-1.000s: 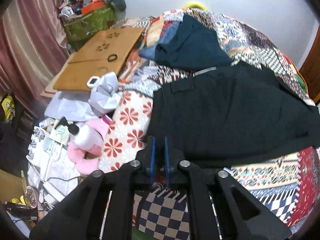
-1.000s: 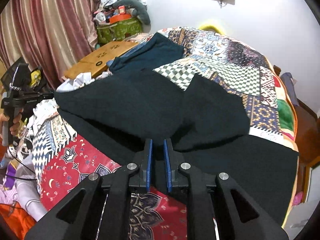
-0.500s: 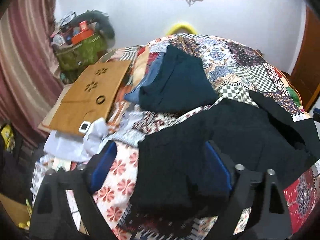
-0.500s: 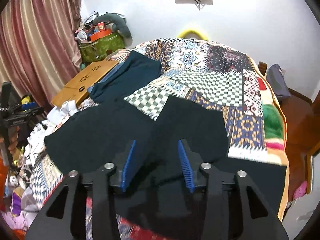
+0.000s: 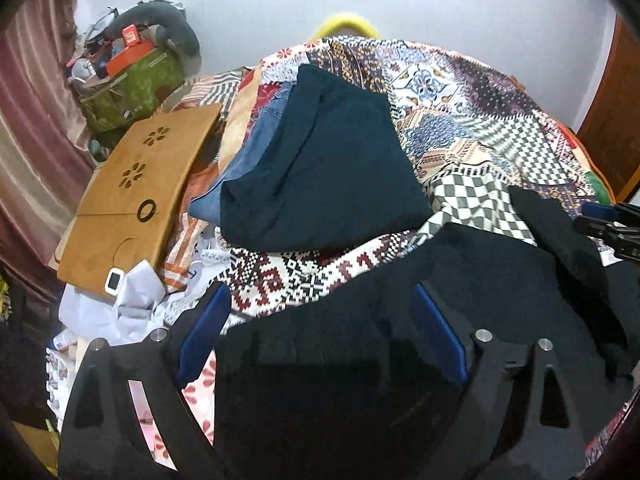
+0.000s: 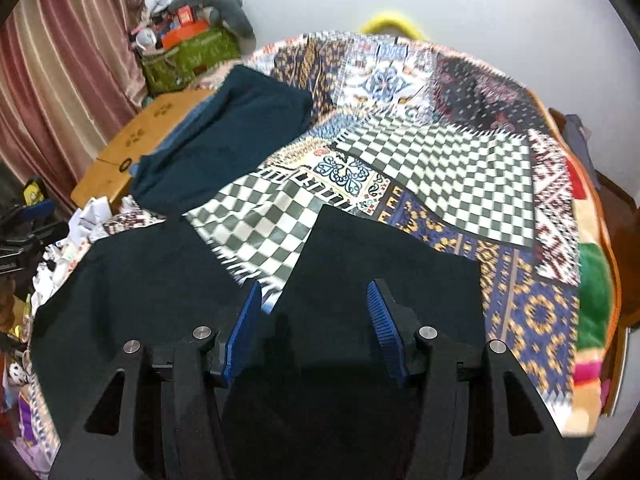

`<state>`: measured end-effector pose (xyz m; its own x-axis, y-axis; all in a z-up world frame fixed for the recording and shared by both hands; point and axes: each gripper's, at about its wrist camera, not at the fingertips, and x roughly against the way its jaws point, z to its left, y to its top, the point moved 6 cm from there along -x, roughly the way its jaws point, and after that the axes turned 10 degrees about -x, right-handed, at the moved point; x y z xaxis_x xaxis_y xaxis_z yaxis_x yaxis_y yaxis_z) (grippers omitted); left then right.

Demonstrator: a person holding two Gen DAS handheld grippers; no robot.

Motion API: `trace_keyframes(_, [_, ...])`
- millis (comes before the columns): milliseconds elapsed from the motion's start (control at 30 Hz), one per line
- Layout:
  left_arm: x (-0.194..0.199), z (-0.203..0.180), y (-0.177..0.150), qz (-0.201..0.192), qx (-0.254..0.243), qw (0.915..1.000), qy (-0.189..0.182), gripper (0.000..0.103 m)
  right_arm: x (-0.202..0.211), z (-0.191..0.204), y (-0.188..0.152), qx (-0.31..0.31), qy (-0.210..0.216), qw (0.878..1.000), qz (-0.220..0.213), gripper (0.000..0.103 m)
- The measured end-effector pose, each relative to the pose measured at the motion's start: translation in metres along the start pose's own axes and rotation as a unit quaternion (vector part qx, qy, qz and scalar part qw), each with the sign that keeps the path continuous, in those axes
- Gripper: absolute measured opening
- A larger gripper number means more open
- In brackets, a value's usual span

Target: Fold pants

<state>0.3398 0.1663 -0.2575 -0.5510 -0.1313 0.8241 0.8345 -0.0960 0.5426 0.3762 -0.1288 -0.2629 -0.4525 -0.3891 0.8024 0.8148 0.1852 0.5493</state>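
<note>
Black pants [image 5: 460, 304] lie spread on the patchwork bedspread [image 5: 480, 128], folded over with two leg ends pointing away in the right wrist view [image 6: 384, 264]. My left gripper [image 5: 320, 320] is open and empty, hovering above the pants' left part. My right gripper [image 6: 314, 312] is open and empty above the pants, near the gap between the two leg ends. The right gripper's tip also shows at the right edge of the left wrist view [image 5: 612, 228].
A folded dark teal garment [image 5: 324, 160] lies on blue jeans [image 5: 248, 168] further back on the bed. A wooden lap table [image 5: 136, 196] and crumpled white paper [image 5: 132, 296] sit at the left. A green bag [image 6: 188, 60] stands by the curtain.
Both grippers were shut on the pants one second ago. They have opened, let the fabric go and lifted away; the pants now lie on the bed.
</note>
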Motion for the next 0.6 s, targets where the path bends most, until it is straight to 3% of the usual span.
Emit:
trace_keyframes(333, [-0.047, 0.001, 0.004, 0.038, 0.001, 0.9993, -0.002, 0.092, -0.076, -0.007, 0.023, -0.022, 0.009, 0.997, 0.07, 0.051])
trace_keyframes(433, [-0.052, -0.002, 0.002, 0.045, -0.009, 0.9989, 0.002, 0.092, -0.081, -0.004, 0.02, -0.014, 0.007, 0.998, 0.067, 0.054])
trace_keyframes(600, [-0.054, -0.013, -0.001, 0.053, -0.019, 0.9984, -0.001, 0.092, -0.08, -0.007, 0.014, -0.009, -0.001, 0.998, 0.057, 0.031])
